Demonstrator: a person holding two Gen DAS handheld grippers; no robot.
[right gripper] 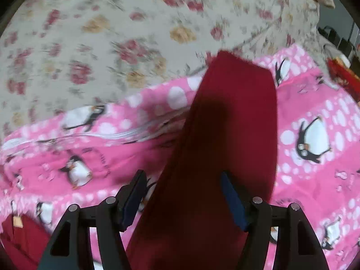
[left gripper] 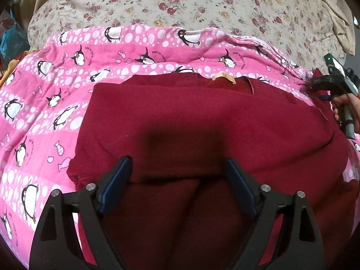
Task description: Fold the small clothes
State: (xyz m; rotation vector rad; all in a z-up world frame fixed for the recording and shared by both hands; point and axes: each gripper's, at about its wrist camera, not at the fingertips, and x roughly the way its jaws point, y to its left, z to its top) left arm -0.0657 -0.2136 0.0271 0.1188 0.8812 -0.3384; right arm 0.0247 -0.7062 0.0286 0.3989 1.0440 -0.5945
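Bed: floral sheet [left gripper: 180, 6], cream with red and yellow roses, beneath everything; pink penguin blanket [left gripper: 56, 103] spread across it, printed with white spots, fish and curved lettering too small to read.

Garment: dark red fleece top [left gripper: 202, 121] lying flat on the blanket, neckline to the far side; tan neck label [left gripper: 223, 76], no writing legible; one sleeve [right gripper: 234, 121] stretched out over the blanket on the right.

Left gripper [left gripper: 177, 168]: fingers spread wide, hovering over the near hem, nothing pinched.

Right gripper [right gripper: 182, 180]: fingers apart and straddling the sleeve; the left pad stands clear of the cloth; whether the right pad touches it I cannot tell; view blurred.

Risks, as I judge them: thick fleece may bunch or slide on the soft blanket; a pinch taken too deep could catch the blanket with the sleeve; the sleeve could fold over crooked.
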